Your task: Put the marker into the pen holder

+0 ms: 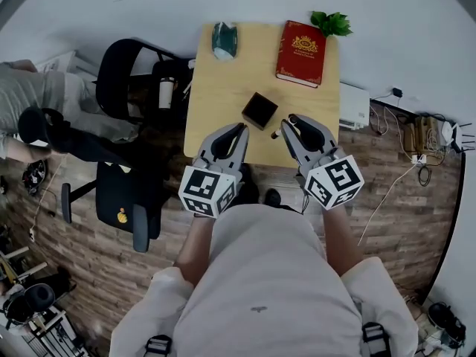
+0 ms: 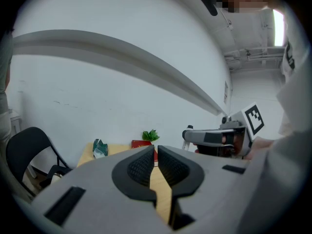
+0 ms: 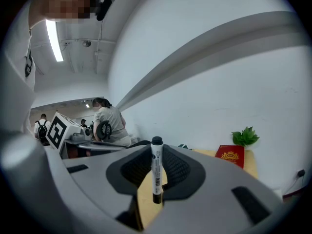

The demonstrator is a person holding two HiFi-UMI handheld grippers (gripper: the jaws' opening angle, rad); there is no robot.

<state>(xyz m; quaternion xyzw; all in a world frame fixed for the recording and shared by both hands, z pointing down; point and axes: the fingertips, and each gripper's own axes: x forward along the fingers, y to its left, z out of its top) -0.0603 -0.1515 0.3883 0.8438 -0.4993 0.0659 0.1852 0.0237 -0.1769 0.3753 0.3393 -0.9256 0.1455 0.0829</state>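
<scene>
Right gripper [image 3: 157,154] clamps the marker [image 3: 156,172] near the black pen holder [image 1: 259,110] (on a wooden table [image 1: 216,88]). Left gripper [image 2: 156,155]: jaws together w/ nothing between.

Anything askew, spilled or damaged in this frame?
Nothing stands out. The marker stands upright between the right gripper's jaws, the pen holder sits on the table, and the red book lies flat.

The person wears a pale short-sleeved shirt [image 1: 260,274] with black strap buckles [image 1: 158,344] at its shoulders, and beyond the shirt the left gripper [image 1: 239,129] and right gripper [image 1: 292,120] are grey, with black ribbed pads [image 2: 141,167] and white cubes [image 1: 208,192] bearing black square markers.
</scene>
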